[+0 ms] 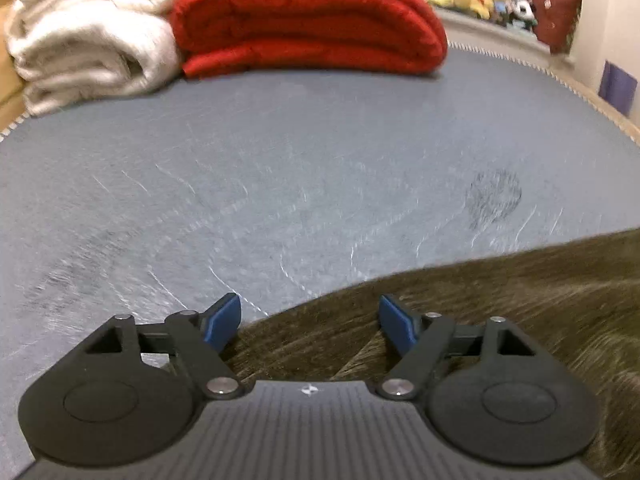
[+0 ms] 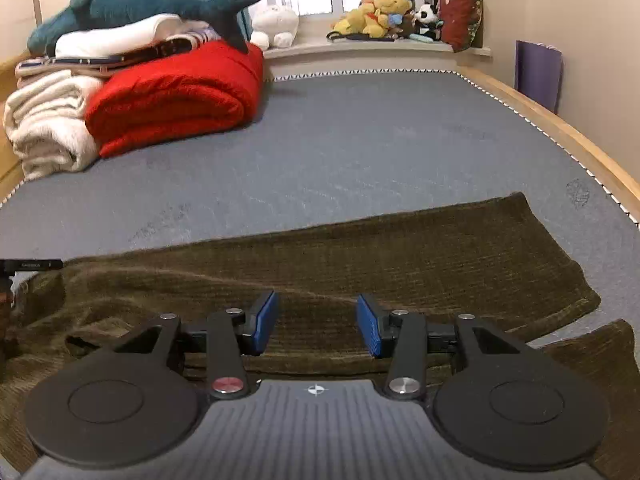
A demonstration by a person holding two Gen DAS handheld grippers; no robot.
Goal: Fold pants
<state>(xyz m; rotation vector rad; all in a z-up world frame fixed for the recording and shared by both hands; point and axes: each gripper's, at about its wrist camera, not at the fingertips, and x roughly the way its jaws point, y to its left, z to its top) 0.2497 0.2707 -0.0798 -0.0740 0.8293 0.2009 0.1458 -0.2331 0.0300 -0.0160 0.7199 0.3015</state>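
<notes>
Pants (image 2: 360,264), dark olive-brown corduroy, spread flat across the near part of a grey mattress (image 2: 360,140), one leg running out to the right and ending at a cuff near the mattress's wooden right edge, a second leg end showing at the lower right, bunched and wrinkled fabric at the left. Right gripper (image 2: 316,322) low over the corduroy, blue pads (image 2: 264,322) spread wide apart, nothing between them. Left gripper (image 1: 310,322) at the pants' edge in the left wrist view, jaws likewise wide apart and empty, left pad over bare mattress, right pad over the brown fabric (image 1: 500,300). Well beyond, at the mattress's far left, a folded red blanket (image 2: 176,96) just beside a rolled cream blanket (image 2: 44,128), with folded white bedding and a blue plush shark (image 2: 132,8) stacked on top. On the window sill at the back, a white plush (image 2: 275,26), a yellow bear plush (image 2: 378,14), a small panda (image 2: 427,14) and a dark red cushion (image 2: 460,12). Against the right wall, a purple folder-like thing (image 2: 538,72), upright. Left wrist view blurred.
</notes>
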